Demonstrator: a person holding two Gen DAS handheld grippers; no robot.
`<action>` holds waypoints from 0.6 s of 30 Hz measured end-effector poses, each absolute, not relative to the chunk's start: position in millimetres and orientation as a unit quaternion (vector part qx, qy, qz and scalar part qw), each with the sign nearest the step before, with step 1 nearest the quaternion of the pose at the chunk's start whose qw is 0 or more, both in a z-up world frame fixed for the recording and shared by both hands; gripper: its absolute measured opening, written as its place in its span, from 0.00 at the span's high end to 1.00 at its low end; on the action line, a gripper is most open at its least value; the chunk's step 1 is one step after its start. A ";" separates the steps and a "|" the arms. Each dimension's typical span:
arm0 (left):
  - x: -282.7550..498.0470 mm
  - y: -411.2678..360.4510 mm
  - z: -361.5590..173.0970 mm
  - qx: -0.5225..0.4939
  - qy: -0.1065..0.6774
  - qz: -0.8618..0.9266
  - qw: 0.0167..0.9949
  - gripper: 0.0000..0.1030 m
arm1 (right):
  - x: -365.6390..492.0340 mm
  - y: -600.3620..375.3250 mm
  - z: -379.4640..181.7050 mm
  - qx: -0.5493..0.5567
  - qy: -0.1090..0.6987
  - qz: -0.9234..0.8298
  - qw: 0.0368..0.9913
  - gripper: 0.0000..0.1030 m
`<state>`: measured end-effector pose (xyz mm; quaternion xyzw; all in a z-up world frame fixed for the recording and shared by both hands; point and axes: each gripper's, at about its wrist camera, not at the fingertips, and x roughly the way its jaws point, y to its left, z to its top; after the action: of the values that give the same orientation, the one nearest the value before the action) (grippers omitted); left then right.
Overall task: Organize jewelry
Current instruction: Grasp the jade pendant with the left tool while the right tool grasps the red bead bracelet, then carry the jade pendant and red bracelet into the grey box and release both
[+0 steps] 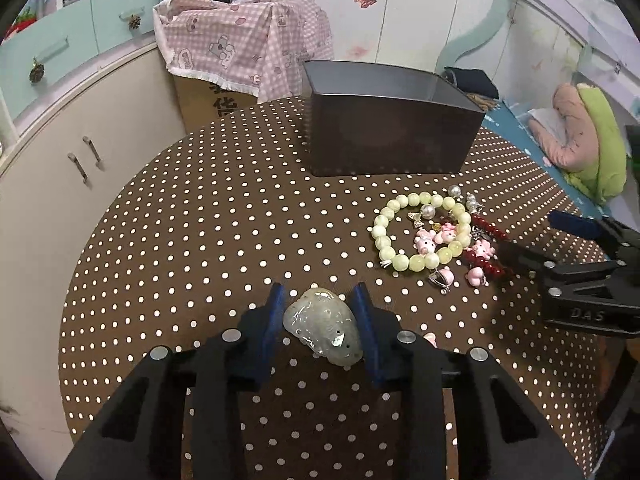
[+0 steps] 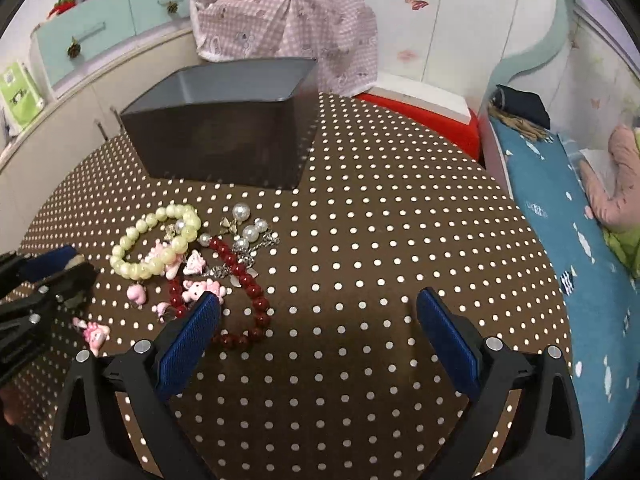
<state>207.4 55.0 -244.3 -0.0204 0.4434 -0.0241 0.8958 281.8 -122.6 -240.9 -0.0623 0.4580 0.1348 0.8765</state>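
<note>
My left gripper point(image 1: 320, 300) is shut on a pale green jade pendant point(image 1: 322, 326), held just above the dotted table. A pale green bead bracelet point(image 1: 420, 232) lies to its right with pink pig charms point(image 1: 434, 238), pearl drops point(image 1: 429, 211) and a dark red bead bracelet point(image 1: 490, 232). My right gripper point(image 2: 320, 312) is open and empty, its left finger beside the red bracelet point(image 2: 244, 280) and the green bracelet point(image 2: 156, 240). The left gripper shows at the left edge of the right wrist view point(image 2: 60, 268). A dark grey box point(image 1: 384, 120) stands open at the back.
The round table has a brown white-dotted cloth point(image 1: 224, 216). A carton under pink checked cloth point(image 1: 244, 44) stands behind it, white cupboards point(image 1: 80, 152) to the left, a bed with blue sheet point(image 2: 568, 248) to the right, and a red stool point(image 2: 432, 116) behind the table.
</note>
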 end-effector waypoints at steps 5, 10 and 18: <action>203.1 63.4 -245.6 -0.042 0.434 -0.039 0.899 0.68 | 288.7 -120.4 -241.8 -0.059 0.462 0.152 0.872 0.37; 200.6 63.7 -244.9 -0.046 0.435 -0.043 0.898 0.71 | 285.8 -114.5 -241.5 -0.058 0.459 0.180 0.868 0.70; 195.2 62.7 -238.9 -0.056 0.428 -0.063 0.900 1.00 | 275.5 -122.4 -235.7 -0.024 0.454 0.206 0.867 0.92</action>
<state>195.2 62.7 -238.9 -0.0562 0.4277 -0.0627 0.9000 275.5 -122.4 -235.7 -0.0243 0.4537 0.2057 0.8667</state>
